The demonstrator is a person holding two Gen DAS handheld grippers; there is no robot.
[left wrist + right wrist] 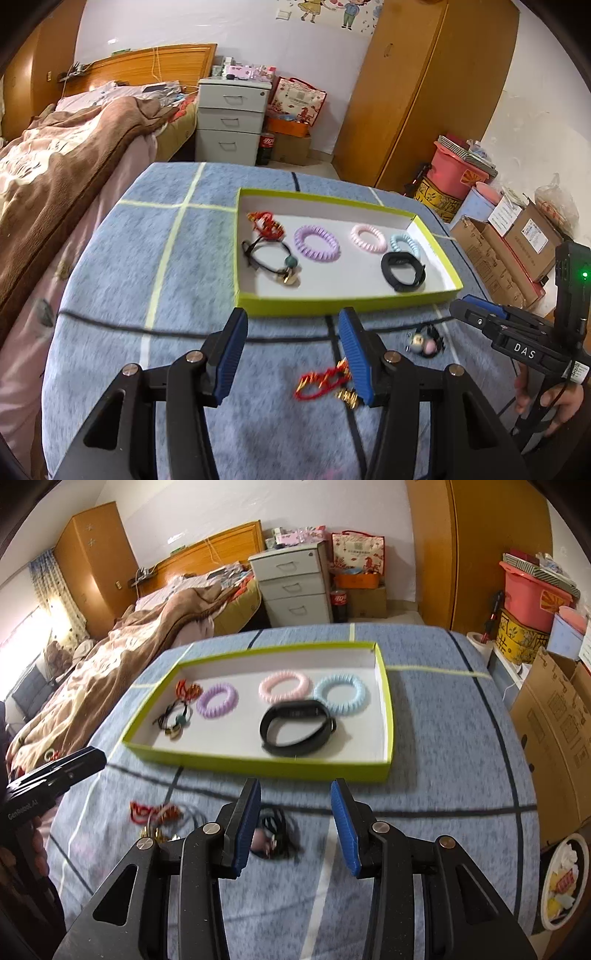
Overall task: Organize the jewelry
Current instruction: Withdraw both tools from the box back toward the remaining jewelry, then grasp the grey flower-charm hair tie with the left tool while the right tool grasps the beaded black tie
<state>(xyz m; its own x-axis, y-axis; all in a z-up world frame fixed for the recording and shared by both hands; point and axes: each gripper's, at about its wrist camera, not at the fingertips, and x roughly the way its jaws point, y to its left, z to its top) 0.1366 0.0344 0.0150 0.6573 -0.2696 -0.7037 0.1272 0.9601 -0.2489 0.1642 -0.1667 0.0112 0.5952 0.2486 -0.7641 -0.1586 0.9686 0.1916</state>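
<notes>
A green-rimmed tray (332, 305) (258, 766) lies on the blue cloth. It holds a red cord ornament (266, 223), a black hair tie with a bead (271, 258), purple (316, 243), pink (368, 238) and light blue (340, 694) coil ties, and a black wristband (297, 727). On the cloth near me lie a red-and-gold bracelet (325, 380) (153, 814) and a black hair tie with pale beads (424, 341) (271, 834). My left gripper (293, 354) is open above the red bracelet. My right gripper (295, 823) is open, the beaded tie by its left finger.
A black cable (110, 325) runs across the cloth in front of the tray. A bed (55, 162) is at the left, a drawer cabinet (231, 122) behind, and cardboard boxes (506, 251) at the right. A plate (565, 882) sits low at the right.
</notes>
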